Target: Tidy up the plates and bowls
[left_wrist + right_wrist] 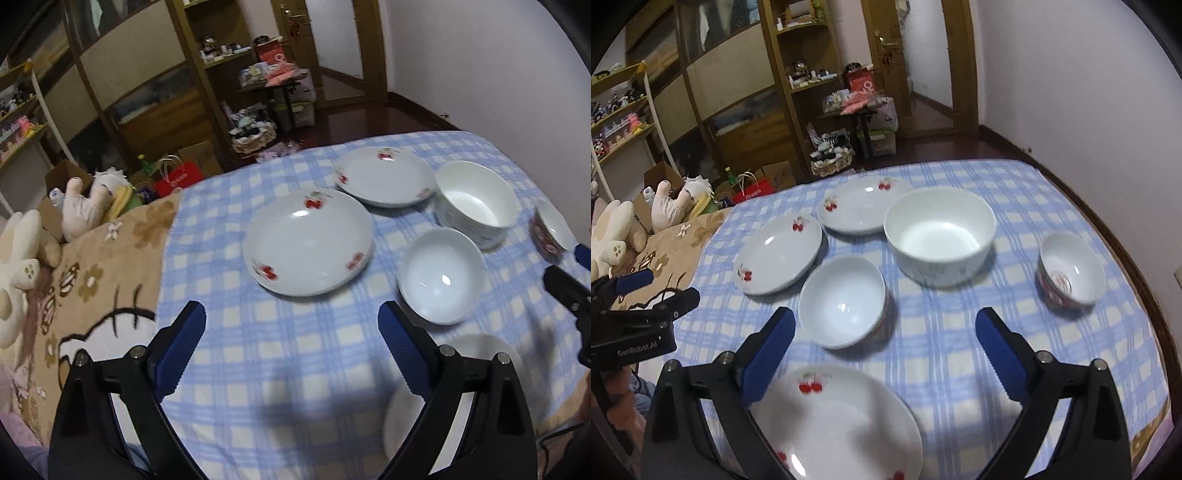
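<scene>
On the blue checked cloth (960, 350) lie three white cherry-print plates: one far (864, 210), one left (779, 254), and one nearest (834, 424), just below my right gripper (885, 315). That gripper is open and holds nothing. A small white bowl (842, 302) sits just beyond its fingertips, a large white bowl (940, 236) farther back, and a red-patterned bowl (1071, 269) to the right. My left gripper (291, 310) is open and empty above bare cloth, short of the left plate (308, 243). Its right finger hides part of the nearest plate (472, 354).
A brown patterned blanket (92, 280) with plush toys (22, 258) borders the cloth on the left. Beyond the far edge are wooden shelves (746, 92), boxes, bags and a doorway. A white wall (1089, 92) runs along the right side.
</scene>
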### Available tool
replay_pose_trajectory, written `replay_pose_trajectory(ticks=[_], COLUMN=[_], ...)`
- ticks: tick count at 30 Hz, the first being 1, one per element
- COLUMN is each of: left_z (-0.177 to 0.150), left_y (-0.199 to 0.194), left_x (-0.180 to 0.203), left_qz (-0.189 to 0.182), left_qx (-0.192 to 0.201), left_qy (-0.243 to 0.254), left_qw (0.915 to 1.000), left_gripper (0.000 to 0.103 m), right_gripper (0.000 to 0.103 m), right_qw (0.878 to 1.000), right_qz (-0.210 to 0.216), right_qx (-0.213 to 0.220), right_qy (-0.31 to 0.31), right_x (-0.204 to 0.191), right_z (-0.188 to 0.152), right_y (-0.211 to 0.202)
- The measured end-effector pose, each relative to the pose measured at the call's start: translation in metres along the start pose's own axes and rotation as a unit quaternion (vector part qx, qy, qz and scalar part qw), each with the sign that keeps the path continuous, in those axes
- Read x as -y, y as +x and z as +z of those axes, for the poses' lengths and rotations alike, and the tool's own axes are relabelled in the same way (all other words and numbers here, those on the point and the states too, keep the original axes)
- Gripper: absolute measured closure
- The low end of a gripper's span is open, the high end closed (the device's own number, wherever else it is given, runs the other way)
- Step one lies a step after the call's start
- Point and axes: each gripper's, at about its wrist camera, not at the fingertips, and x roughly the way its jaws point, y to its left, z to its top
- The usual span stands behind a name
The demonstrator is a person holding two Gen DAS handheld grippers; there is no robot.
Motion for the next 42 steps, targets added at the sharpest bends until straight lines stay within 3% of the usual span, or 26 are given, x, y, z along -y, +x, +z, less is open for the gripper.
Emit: replay_pose_trajectory(ticks=[7,16,27,42], left_z=[0.02,0.044,0.063,0.056], left_y=[0.027,0.056,0.105,0.176], left_x=[-0.031,-0.065,-0.086,-0.091], left_qz=[0.016,-0.001,-0.01,-0.032], left_qx=[-0.017,-0.028,-0.026,-0.08], left_qy=[-0.028,-0.072,-0.106,-0.145], left_qw=[0.9993,0.997,0.994,0.9857], left_gripper=[0.01,0.01,0.01,0.01], right_gripper=[0.0,0.0,0.0,0.0], right_qw=[1.0,0.999,0.998,0.995], right_qz=[0.013,0.034,0.06,0.052], right_qx=[0.011,0.019,-0.008,-0.083], right_qy=[-0.014,-0.026,-0.01,-0.008], right_x=[-0.013,-0.032,-0.059,-0.091], right_z=[0.031,0.058,0.085,0.083], right_y=[0.022,0.059,0.115,0.198])
